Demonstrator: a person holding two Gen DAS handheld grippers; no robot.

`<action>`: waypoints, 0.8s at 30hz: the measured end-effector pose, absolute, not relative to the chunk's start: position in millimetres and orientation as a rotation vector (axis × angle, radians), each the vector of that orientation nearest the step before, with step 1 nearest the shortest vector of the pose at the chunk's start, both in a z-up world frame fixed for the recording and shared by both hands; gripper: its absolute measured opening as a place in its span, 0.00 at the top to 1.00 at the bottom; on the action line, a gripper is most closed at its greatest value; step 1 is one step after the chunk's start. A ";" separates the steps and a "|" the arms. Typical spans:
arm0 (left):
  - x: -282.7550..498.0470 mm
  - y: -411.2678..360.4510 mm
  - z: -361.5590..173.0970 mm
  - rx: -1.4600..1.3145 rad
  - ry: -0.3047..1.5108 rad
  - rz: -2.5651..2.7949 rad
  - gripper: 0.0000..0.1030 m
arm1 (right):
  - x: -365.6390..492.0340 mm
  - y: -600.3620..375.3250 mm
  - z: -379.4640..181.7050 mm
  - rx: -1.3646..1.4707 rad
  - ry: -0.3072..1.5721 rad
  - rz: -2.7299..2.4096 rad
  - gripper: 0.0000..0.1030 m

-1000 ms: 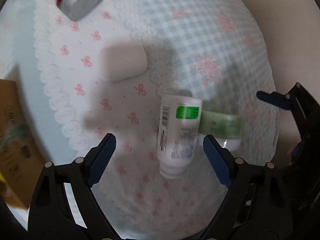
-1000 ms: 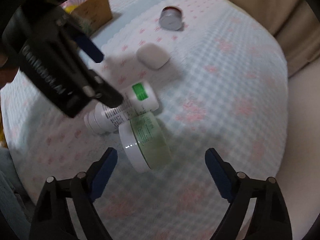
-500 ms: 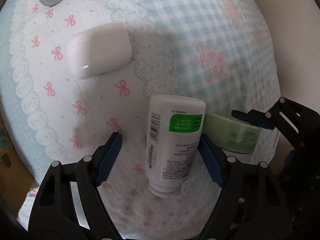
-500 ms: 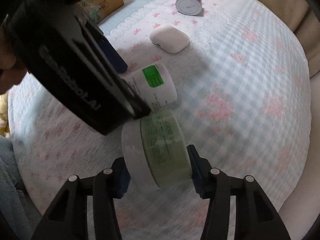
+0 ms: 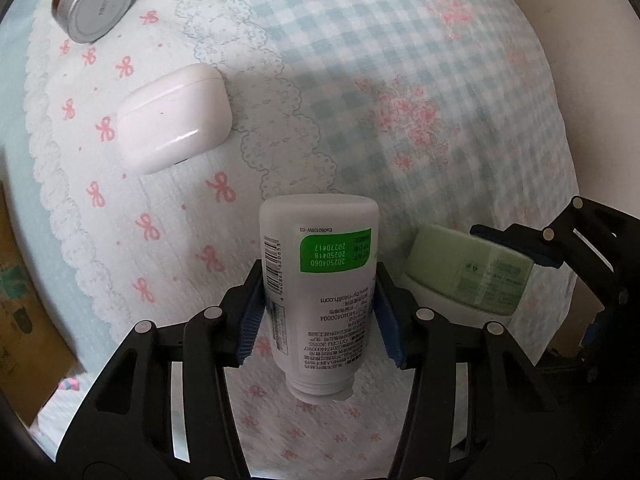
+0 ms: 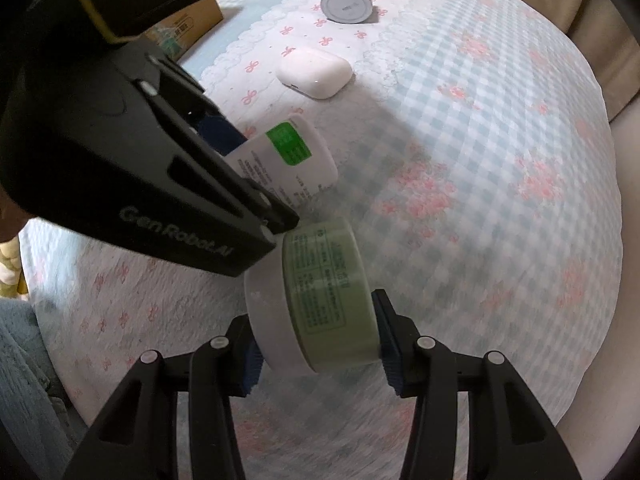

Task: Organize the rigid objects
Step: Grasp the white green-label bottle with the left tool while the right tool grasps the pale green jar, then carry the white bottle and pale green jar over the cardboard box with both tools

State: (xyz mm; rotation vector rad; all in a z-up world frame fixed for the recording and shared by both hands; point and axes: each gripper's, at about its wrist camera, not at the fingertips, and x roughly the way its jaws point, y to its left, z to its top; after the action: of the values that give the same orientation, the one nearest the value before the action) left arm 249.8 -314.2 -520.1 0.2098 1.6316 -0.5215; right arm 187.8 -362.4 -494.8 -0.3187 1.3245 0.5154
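My left gripper point(image 5: 318, 310) is shut on a white bottle point(image 5: 318, 280) with a green label, lying on its side, cap toward the camera. The bottle also shows in the right wrist view point(image 6: 288, 160), behind the left gripper's black body point(image 6: 160, 184). My right gripper point(image 6: 316, 338) is shut on a pale green jar point(image 6: 320, 300) with a white lid, held on its side. The jar point(image 5: 464, 276) and a right finger point(image 5: 516, 246) show at the right of the left wrist view. A white earbud case point(image 5: 174, 118) point(image 6: 314, 72) and a silver tin point(image 5: 94, 2) point(image 6: 347, 0) lie farther off.
Everything lies on a bed cover point(image 5: 400, 80) with blue check and pink bows. A cardboard box point(image 6: 180, 28) stands at the far left; it also shows in the left wrist view point(image 5: 24, 300). A beige cushion point(image 6: 600, 40) borders the right side.
Both grippers have closed: the left on the white bottle, the right on the green jar. Both moved in toward their objects from open positions.
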 end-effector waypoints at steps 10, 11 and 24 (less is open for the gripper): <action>249.3 -280.0 -486.6 0.143 1.594 -0.452 0.55 | 202.1 -378.0 -463.6 -0.206 1.329 0.410 0.61; 249.1 -275.9 -481.8 0.133 1.589 -0.449 0.55 | 202.2 -380.5 -459.1 -0.192 1.330 0.405 0.61; 232.1 -199.1 -359.8 -0.027 1.402 -0.387 0.55 | 199.8 -375.9 -363.0 -0.064 1.262 0.259 0.61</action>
State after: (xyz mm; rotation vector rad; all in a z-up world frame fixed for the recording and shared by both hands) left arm 232.1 -199.1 -359.8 -0.0265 1.4018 -0.3874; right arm 199.8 -375.9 -363.0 -0.0642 1.2616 0.2590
